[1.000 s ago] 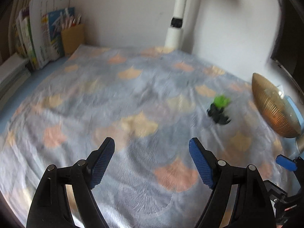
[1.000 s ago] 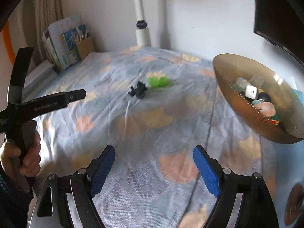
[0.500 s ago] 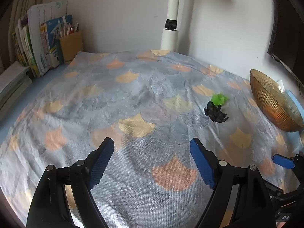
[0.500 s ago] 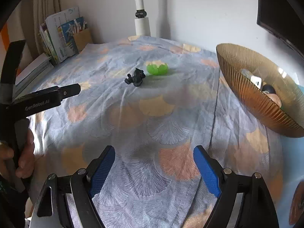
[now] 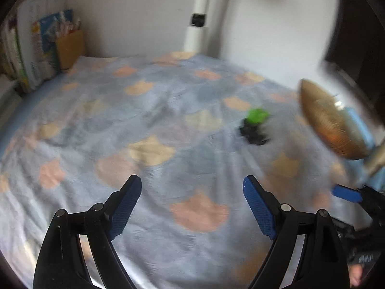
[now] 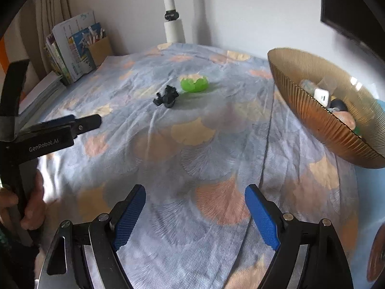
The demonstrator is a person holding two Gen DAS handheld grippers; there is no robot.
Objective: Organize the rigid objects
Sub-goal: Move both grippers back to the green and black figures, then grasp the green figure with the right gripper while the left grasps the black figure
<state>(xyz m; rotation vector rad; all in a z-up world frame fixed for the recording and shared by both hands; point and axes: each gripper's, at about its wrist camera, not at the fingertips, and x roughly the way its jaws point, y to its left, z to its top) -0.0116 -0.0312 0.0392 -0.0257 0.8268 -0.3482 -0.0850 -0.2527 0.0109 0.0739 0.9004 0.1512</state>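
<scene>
A small black toy figure (image 6: 166, 96) and a green flower-shaped cup (image 6: 194, 84) lie close together on the patterned cloth, mid-table. They also show in the blurred left wrist view: the black figure (image 5: 252, 133) and the green cup (image 5: 257, 115). A ribbed golden bowl (image 6: 320, 118) at the right holds several small objects; it also shows in the left wrist view (image 5: 329, 125). My left gripper (image 5: 192, 204) is open and empty above the cloth. My right gripper (image 6: 195, 213) is open and empty, well short of the toys.
Books and a cardboard pen holder (image 6: 98, 48) stand at the back left. A white pole (image 6: 172, 19) rises at the back wall. A dark screen (image 6: 356, 9) hangs at the upper right. The left gripper's body (image 6: 48, 137) and a hand show at the left of the right wrist view.
Both views shift as the grippers move; the left wrist view is now blurred. The right gripper has drawn back a little from the bowl. Both stay open and empty; the toys have not moved.
</scene>
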